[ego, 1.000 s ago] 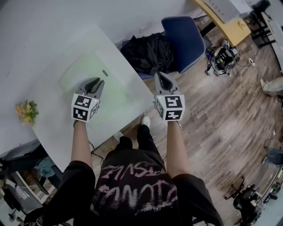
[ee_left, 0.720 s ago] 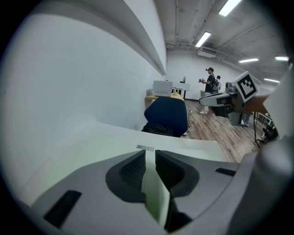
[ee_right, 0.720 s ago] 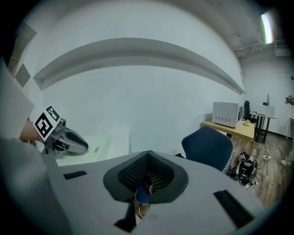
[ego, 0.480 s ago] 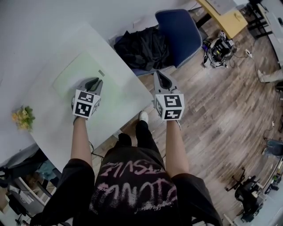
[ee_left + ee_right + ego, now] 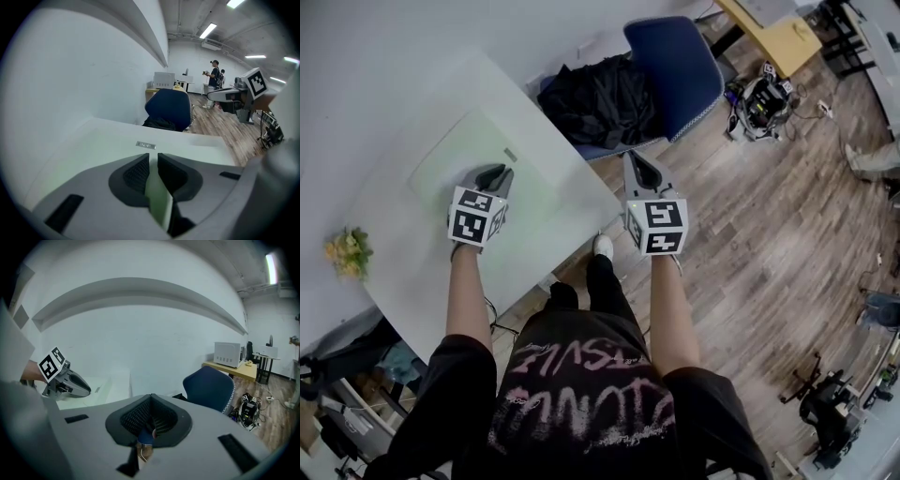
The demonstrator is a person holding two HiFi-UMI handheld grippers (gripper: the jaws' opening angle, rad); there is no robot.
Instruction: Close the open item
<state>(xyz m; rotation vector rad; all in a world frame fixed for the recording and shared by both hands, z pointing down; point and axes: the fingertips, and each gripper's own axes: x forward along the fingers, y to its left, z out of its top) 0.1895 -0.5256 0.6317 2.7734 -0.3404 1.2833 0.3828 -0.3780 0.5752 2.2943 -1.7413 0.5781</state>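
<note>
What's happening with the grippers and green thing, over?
Left gripper over the green item, jaws a crack apart, empty. Right gripper shut, off the table. Green item lies flat, looks closed. Nothing in the way.

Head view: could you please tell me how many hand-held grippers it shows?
2: left hand-held gripper over the white table; right hand-held gripper past its corner, above the wood floor. None look hidden.

Two hand-held grippers (image 5: pixel 500 172) (image 5: pixel 636 159), one white table (image 5: pixel 408 286), one blue chair (image 5: pixel 675 66), one flower bunch (image 5: pixel 347 251).
</note>
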